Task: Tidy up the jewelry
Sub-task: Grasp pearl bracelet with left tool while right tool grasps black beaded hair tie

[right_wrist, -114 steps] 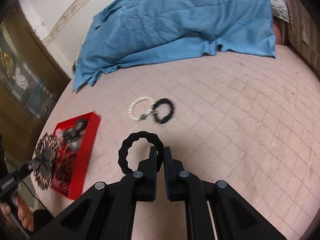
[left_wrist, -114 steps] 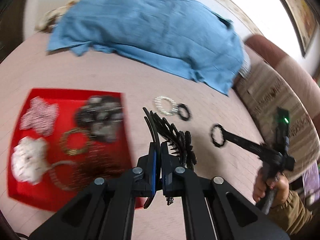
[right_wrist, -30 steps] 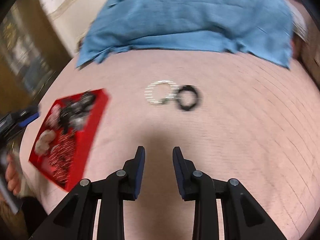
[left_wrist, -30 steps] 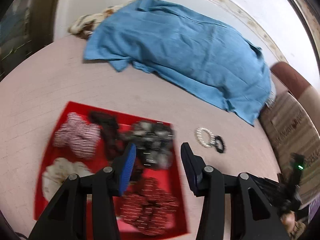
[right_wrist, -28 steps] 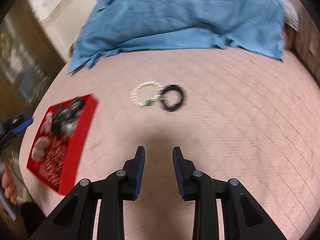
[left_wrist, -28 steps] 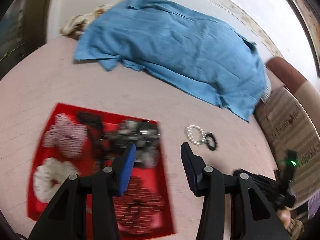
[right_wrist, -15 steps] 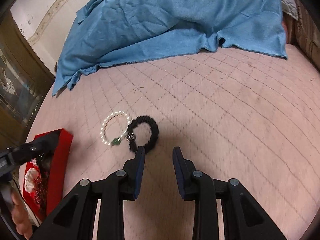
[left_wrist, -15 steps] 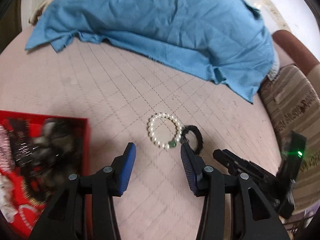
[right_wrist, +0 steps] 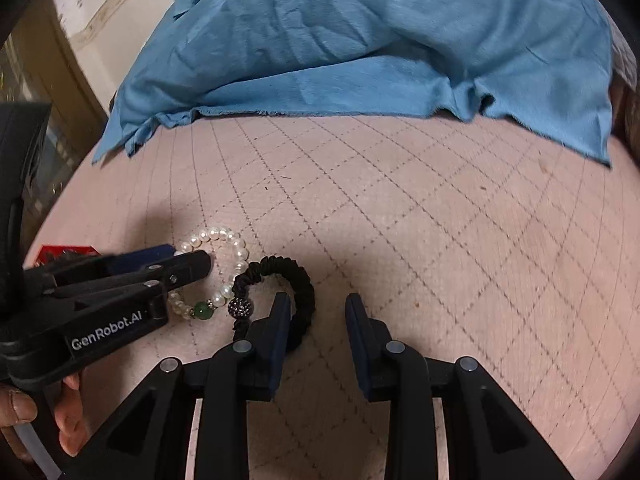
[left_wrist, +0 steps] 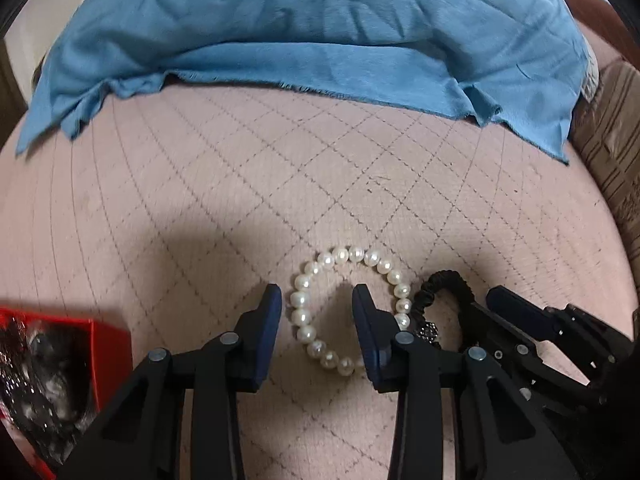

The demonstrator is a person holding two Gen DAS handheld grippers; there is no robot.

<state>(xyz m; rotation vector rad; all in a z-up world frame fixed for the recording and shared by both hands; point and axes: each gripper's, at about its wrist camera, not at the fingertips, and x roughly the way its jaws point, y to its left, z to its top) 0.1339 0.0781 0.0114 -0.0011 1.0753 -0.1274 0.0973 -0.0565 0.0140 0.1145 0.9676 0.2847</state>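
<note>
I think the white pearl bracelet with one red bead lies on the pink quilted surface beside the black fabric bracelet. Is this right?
Not quite: the single coloured bead on the white pearl bracelet is green, not red, as the right wrist view shows. The bracelet does lie on the pink quilted surface beside the black fabric bracelet.

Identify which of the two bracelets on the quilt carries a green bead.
The pearl bracelet, straddled by the closing left gripper; the black bracelet beside it has a dark sparkly bead instead.
</note>
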